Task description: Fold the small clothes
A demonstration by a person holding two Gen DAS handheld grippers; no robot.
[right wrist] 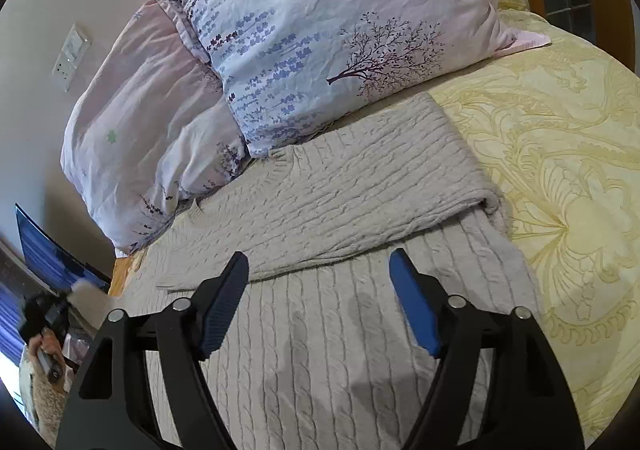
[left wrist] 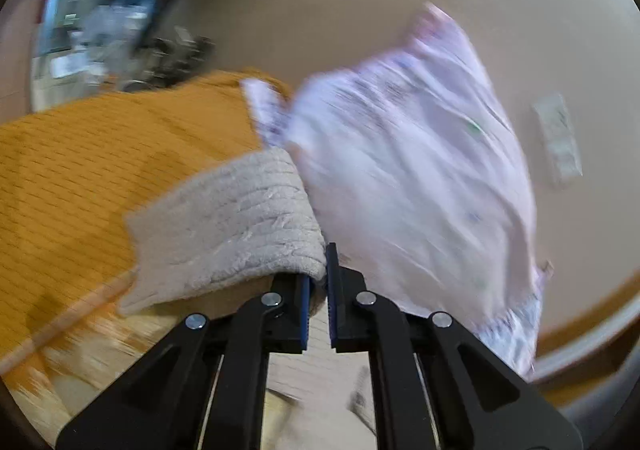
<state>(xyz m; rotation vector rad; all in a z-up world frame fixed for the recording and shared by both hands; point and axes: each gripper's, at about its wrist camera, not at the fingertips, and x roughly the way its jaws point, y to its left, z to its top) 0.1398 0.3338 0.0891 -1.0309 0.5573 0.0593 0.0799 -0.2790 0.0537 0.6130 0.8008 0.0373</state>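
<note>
Pinched between the blue pads of the left gripper (left wrist: 318, 286), whose jaws are closed almost together, is a fold of a grey cable-knit sweater (left wrist: 228, 226). That piece of knit drapes up and to the left from the pads across the middle of the blurred left wrist view. Behind it, filling the left half of the frame, lies an orange waffle-textured blanket (left wrist: 100, 154). To the right stands a pale lilac pillow (left wrist: 408, 170), smeared by motion, with a beige wall (left wrist: 300, 2) above it.

In the right wrist view, the right gripper (right wrist: 320, 302) is spread wide at the bottom of the frame, with nothing between its blue pads (right wrist: 414, 306); it hangs just above the sweater's body. The sweater lies flat across the lower middle of the frame, with one part folded over as a band running from centre left to right of centre. It rests on a yellow patterned bedspread (right wrist: 560, 178) on the right. Two lilac floral pillows (right wrist: 312, 30) lean at the top, touching the sweater's upper edge. At the lower left edge, a hand (right wrist: 40, 348) grips the other tool's handle.
</note>
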